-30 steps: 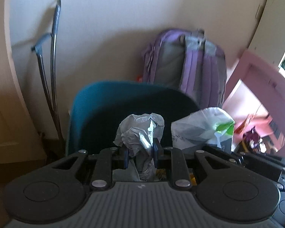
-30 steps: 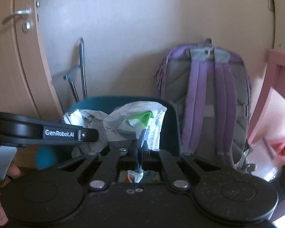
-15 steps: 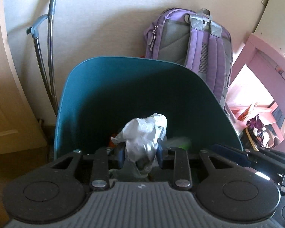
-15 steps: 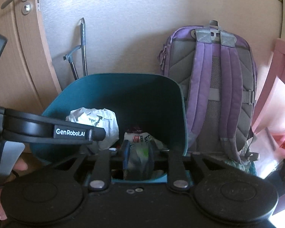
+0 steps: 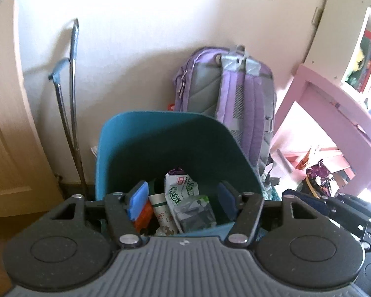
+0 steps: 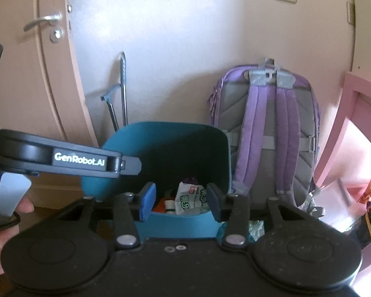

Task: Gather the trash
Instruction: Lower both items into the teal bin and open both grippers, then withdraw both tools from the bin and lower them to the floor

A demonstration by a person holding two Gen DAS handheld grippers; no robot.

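- Left wrist view: my own gripper body blocks the near rim and floor of the teal bin [image 5: 126, 148]; I can only see part of what lies inside.
- Left gripper [image 5: 183, 196] hangs over the bin mouth, jaws spread wide, nothing between them.
- In the bin: a white-and-green snack wrapper [image 5: 181, 189] standing on edge, a crumpled grey bag [image 5: 194, 211] lying against it at the front, a white tube-like pack [image 5: 162, 214] to the left, something orange [image 5: 143, 216] half behind the left blue pad. Print on the wrappers is too blurred to read.
- Purple backpack [image 5: 235, 104] leans upright on the wall just behind the bin, right side. A metal crutch [image 5: 71, 113] stands against the wall to the left.
- Pink furniture frame [image 5: 334, 109] on the right, with cluttered items under it that I cannot make out.
- Right wrist view: right gripper [image 6: 179, 199] sits near the bin's front edge, jaws spread, holding nothing.
- The left gripper's side arm, marked GenRobot.AI, cuts across the left of this view and hides part of the bin wall [image 6: 175, 143].
- Trash shows low between the pads: the same white-and-green wrapper, a bit of orange, a purple scrap [image 6: 190, 180] at the top. The rest is hidden below the rim.
- Fingers of my left hand [image 6: 2, 237] show at the left edge, cut off by the frame.
- Door with lever handle [image 6: 43, 22] at upper left.
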